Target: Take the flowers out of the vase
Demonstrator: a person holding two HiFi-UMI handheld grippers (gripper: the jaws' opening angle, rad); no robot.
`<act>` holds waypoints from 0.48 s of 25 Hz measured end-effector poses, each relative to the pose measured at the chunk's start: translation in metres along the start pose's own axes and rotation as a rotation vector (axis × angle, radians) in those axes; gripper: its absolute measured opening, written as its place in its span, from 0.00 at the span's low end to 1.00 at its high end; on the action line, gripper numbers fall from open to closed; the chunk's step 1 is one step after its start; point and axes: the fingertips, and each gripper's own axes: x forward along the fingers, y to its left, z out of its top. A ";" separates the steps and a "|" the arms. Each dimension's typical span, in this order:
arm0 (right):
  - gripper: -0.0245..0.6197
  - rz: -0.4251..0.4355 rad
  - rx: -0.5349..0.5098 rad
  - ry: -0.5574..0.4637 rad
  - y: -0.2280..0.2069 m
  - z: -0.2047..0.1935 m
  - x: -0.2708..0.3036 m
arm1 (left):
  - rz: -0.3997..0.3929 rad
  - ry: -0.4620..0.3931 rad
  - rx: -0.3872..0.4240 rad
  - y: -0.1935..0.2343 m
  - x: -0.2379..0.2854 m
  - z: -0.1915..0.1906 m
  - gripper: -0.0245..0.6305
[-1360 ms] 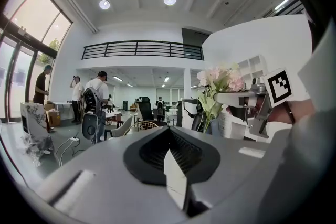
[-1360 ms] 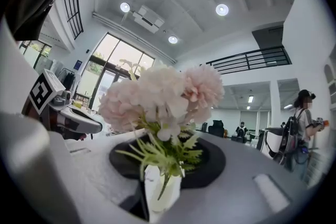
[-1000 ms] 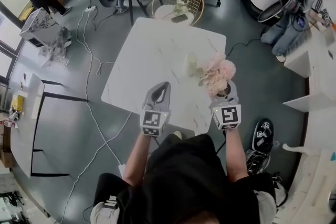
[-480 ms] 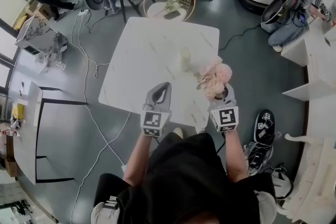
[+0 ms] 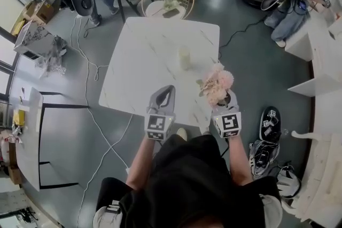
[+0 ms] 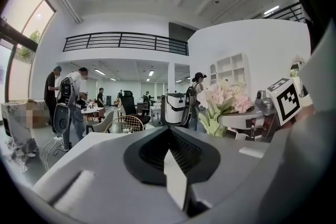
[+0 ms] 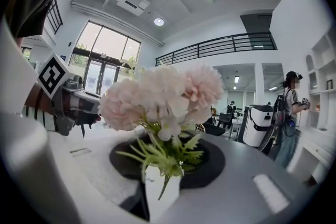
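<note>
Pink flowers (image 7: 163, 97) sit clamped by their green stems in the right gripper (image 7: 159, 183), whose jaws are closed partway on them. The left gripper (image 6: 173, 170), at lower centre of the head view, has its jaws together on nothing. Up the table (image 5: 144, 45), well apart, stands the pale vase (image 5: 184, 57), no blooms showing above it. Removal looks done; only setting the bunch down seems left.

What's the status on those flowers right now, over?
Left gripper shut, empty. Right gripper shut on flowers by the stems. Flowers out of vase, which stands apart on the table. Nothing between them.
</note>
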 end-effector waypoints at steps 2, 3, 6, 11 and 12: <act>0.24 -0.002 -0.001 0.005 0.000 -0.003 -0.003 | -0.003 0.001 -0.002 -0.003 0.000 -0.001 0.05; 0.24 -0.002 -0.001 0.007 0.000 -0.004 -0.004 | -0.004 0.002 -0.002 -0.004 0.000 -0.002 0.05; 0.24 0.002 -0.001 0.012 0.002 -0.006 -0.007 | -0.007 0.005 -0.002 -0.006 0.000 -0.003 0.05; 0.24 0.010 0.000 0.016 0.004 -0.009 -0.010 | -0.010 0.007 -0.003 -0.010 0.001 -0.003 0.05; 0.24 0.010 0.001 0.016 0.004 -0.008 -0.009 | -0.011 0.006 -0.003 -0.010 0.001 -0.003 0.05</act>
